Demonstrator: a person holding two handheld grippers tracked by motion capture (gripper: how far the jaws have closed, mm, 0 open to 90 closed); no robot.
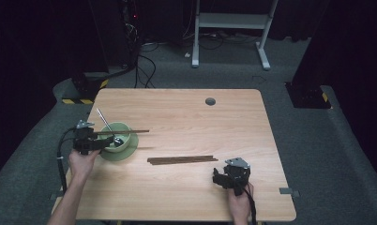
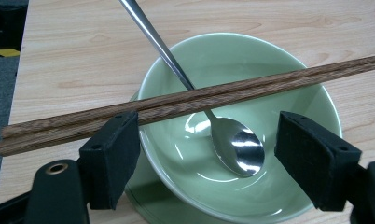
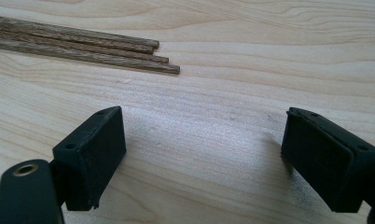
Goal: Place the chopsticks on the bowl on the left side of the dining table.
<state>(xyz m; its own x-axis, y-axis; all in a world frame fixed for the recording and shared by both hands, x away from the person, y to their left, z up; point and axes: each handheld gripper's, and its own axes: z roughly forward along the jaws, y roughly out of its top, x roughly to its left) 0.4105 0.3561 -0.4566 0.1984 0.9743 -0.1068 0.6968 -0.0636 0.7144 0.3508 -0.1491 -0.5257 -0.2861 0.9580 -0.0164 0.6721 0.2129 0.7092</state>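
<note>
On the light wooden table (image 1: 186, 112) we take the pale green ceramic bowl (image 1: 117, 136) on its matching saucer as landmark. Across its rim lies a pair of dark wooden chopsticks (image 2: 185, 100); a steel spoon (image 2: 236, 148) rests inside. Our left gripper (image 2: 206, 154) hangs at the bowl's near edge, jaws wide, empty. Right of the bowl lie more dark wooden chopsticks (image 1: 182, 160), long axis pointing bowlward. Our right gripper (image 3: 204, 149), gaping and empty, sits just off their far ends, so it is nearer.

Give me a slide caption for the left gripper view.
Open left gripper over a green bowl holding a spoon, chopsticks laid across the rim.
</note>
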